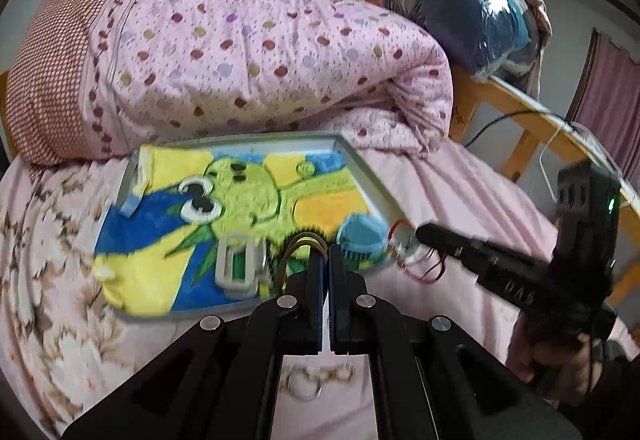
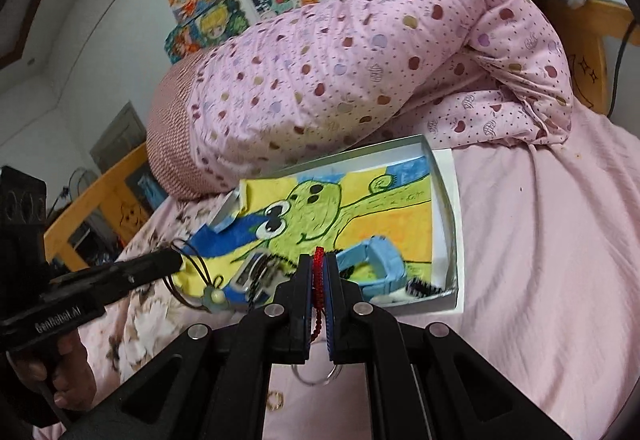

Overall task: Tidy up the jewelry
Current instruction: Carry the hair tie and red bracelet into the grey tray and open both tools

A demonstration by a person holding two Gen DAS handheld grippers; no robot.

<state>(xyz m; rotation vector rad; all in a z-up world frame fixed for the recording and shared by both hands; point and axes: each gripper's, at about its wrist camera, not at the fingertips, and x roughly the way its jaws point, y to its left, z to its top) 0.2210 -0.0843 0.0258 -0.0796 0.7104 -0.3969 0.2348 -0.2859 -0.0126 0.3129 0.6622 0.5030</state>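
Observation:
A white tray (image 1: 360,163) lined with a frog drawing lies on the pink bed. In the left wrist view my left gripper (image 1: 326,254) is shut on a brown cord necklace (image 1: 298,240) over the tray's near edge. Its pendant (image 2: 214,296) hangs below the left gripper (image 2: 178,260) in the right wrist view. My right gripper (image 2: 319,260) is shut on a red beaded bracelet (image 2: 318,280). That bracelet (image 1: 424,268) dangles from the right gripper (image 1: 420,232) by the tray's right corner. A blue band (image 2: 376,264) and a pale watch (image 1: 236,264) lie in the tray.
A silver ring (image 1: 305,387) and a gold chain (image 1: 340,374) rest on the sheet just under my left gripper. A rolled pink dotted quilt (image 1: 248,51) lies behind the tray. A wooden bed rail (image 1: 516,99) runs along the right. A black comb (image 2: 420,286) sits in the tray's corner.

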